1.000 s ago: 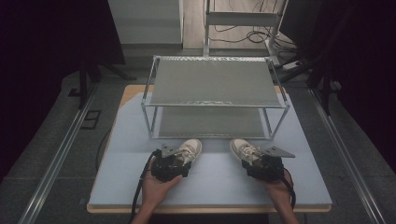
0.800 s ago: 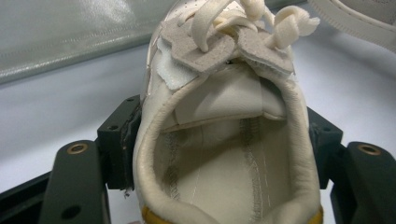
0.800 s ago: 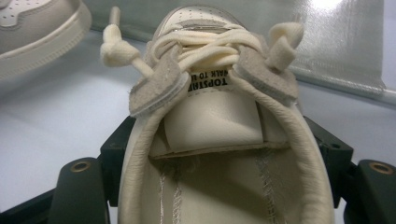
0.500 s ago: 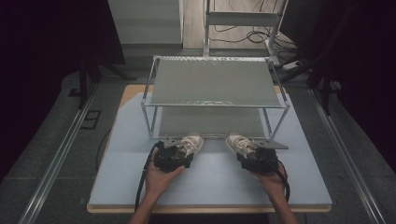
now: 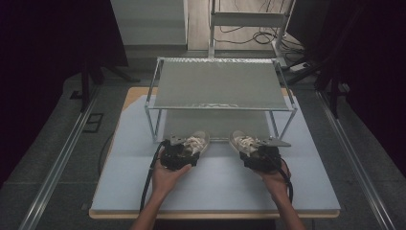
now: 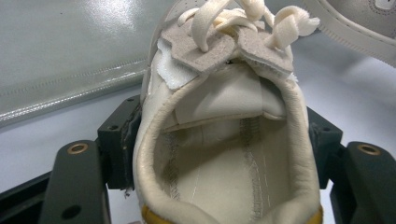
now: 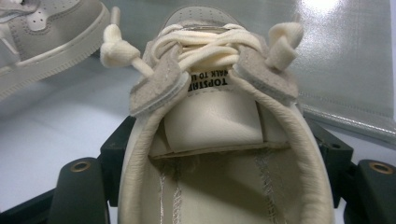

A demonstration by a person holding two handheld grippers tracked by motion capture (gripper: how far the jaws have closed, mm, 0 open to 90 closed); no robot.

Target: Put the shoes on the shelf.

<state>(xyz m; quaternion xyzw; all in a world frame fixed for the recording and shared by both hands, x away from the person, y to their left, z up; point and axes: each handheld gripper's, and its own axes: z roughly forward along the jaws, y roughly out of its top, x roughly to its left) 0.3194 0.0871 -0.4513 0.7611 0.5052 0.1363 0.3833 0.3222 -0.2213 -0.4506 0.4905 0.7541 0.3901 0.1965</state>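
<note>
A: What does each gripper carry?
B: The left gripper (image 5: 178, 152) has its jaws clamped on the heel sides of the left sneaker (image 5: 195, 143), a cream lace-up shoe; the right gripper (image 5: 261, 154) is clamped the same way on the right sneaker (image 5: 244, 142).

A: Where do the sneakers lie?
B: On the pale blue table (image 5: 215, 184), near its middle, just in front of the metal rack (image 5: 220, 86). Their toes point far, toward the rack's lower level, and lean toward each other, with a gap between them.

A: What do the gripper views add?
B: In the left gripper view, the shoe opening (image 6: 224, 158) sits between the two black jaws, knotted laces (image 6: 261, 23) beyond. The right gripper view shows the tongue label (image 7: 208, 83) of its shoe, with the other sneaker (image 7: 46, 32) at far left.
</note>
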